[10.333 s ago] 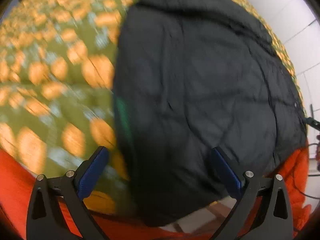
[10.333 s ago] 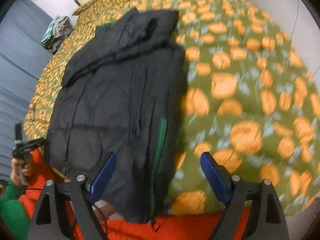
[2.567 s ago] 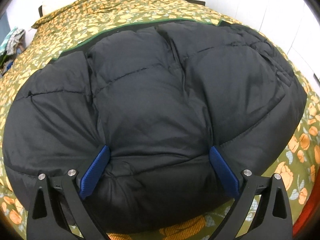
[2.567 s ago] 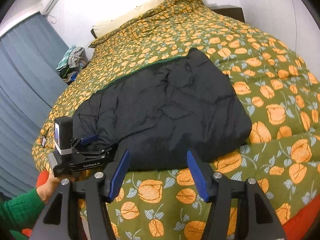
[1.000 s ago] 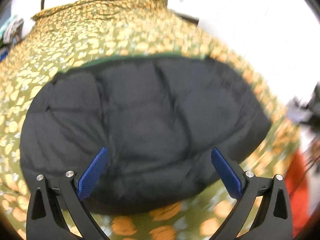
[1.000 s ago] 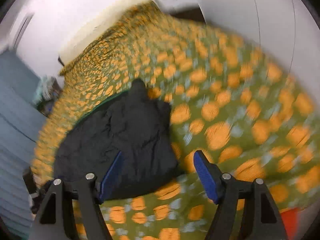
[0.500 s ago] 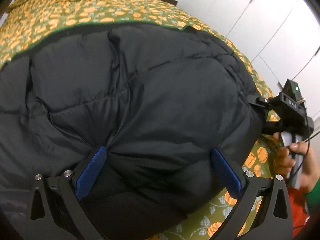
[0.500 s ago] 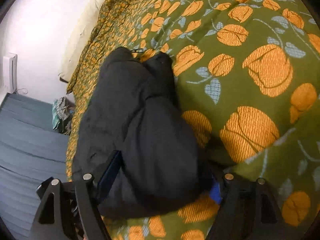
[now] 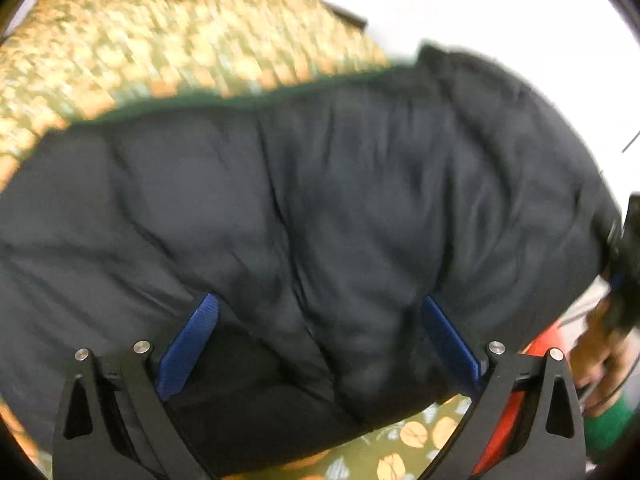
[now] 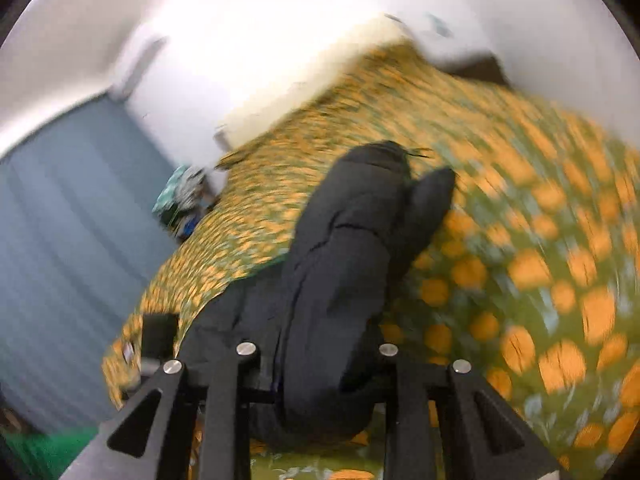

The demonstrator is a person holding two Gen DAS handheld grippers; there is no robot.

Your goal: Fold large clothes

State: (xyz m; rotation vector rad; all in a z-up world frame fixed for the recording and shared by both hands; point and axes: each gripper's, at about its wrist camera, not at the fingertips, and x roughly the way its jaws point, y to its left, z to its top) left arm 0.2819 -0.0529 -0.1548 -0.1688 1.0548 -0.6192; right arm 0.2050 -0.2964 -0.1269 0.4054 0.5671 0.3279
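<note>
- Jacket, a black padded one, lies half folded on the bed, near the edge where the person stands.
- Right claw has just been closing, and now the jacket's end is squeezed between its fingers; half a second ago the fingers stood wide on both sides of this same end.
- In the right wrist view the fabric rises thick out of the claw and runs away from it toward the far part of the bed, so I judge that this end is taken up to be carried over.
- Left claw is open, as it was a second ago; its blue pads stand apart and do not pinch anything.
- The jacket's bulk fills the space between the left pads and beyond them. Whether the pads touch the fabric I cannot tell, because the picture is blurred.
- At the right edge of the left wrist view I see the person's hand with the other tool, at the jacket's right end, which hangs close to the bed's edge.
- For the task this means, I think, that the next fold is starting from the right side, while the left side is not yet gripped.
</note>
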